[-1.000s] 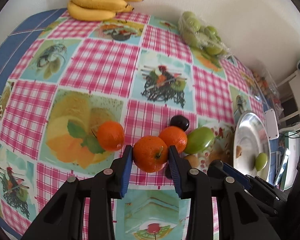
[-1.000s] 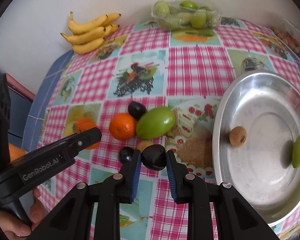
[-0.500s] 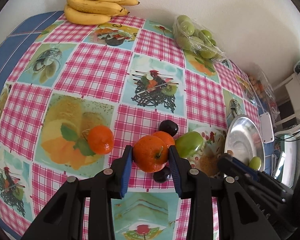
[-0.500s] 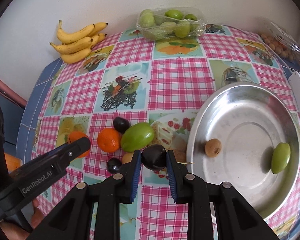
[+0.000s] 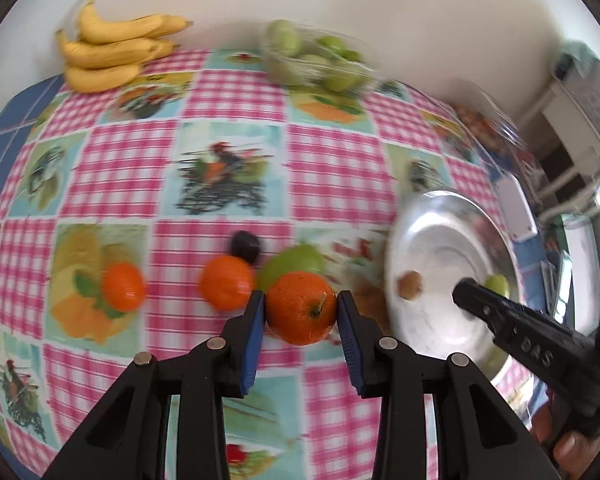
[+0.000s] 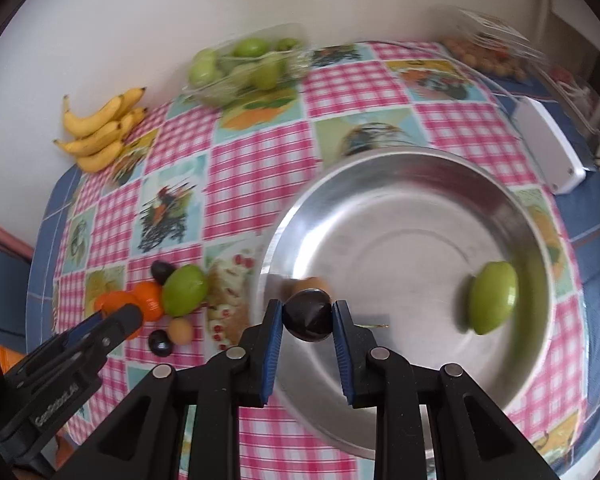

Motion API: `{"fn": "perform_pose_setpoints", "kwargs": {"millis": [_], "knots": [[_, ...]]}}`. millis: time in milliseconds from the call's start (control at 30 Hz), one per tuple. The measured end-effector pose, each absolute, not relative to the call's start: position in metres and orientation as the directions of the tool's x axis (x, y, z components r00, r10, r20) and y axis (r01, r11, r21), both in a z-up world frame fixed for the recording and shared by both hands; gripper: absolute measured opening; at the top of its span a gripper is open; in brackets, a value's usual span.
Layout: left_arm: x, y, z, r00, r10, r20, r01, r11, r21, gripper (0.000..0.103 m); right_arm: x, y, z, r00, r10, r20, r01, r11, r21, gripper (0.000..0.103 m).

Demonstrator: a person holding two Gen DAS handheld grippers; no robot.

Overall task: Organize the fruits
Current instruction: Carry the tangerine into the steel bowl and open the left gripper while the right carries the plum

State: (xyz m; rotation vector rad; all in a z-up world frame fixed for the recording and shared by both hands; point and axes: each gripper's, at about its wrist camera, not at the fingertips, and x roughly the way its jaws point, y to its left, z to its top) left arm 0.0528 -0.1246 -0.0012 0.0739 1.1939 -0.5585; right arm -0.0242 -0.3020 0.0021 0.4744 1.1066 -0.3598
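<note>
Checked tablecloth slides by; both grippers have carried their loads toward the metal bowl [image 6: 400, 168]; left gripper [image 5: 300, 312] clamps an orange [image 5: 300, 307], right gripper [image 6: 307, 316] a dark plum [image 6: 308, 314], so dropping comes next.

A plain off-white wall [image 6: 148, 28] runs behind the counter [image 5: 236, 92], which wears an oilcloth of pink gingham squares and pale-blue food pictures with a blue border [image 6: 592, 216]. Soft daylight falls evenly, without hard shadows. At three o'clock in the left wrist view stands white furniture [image 5: 580, 112], blurred. At nine o'clock in the right wrist view a dark pink edge [image 6: 4, 240] shows past the counter.
</note>
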Motion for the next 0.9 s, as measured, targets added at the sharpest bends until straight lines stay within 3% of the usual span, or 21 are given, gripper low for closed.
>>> {"fn": "perform_pose_setpoints", "kwargs": {"millis": [500, 900], "knots": [[-0.004, -0.207, -0.013, 0.193, -0.363, -0.912, 0.638, 0.753, -0.164, 0.037, -0.064, -0.359, -0.012, 0.38, -0.058, -0.923, 0.608, 0.768, 0.202, 0.027], [-0.005, -0.217, -0.025, 0.187, -0.354, -0.916, 0.647, 0.747, -0.157, 0.037, -0.056, -0.352, -0.037, 0.313, -0.013, -0.95, 0.592, 0.785, 0.184, 0.027]]}}
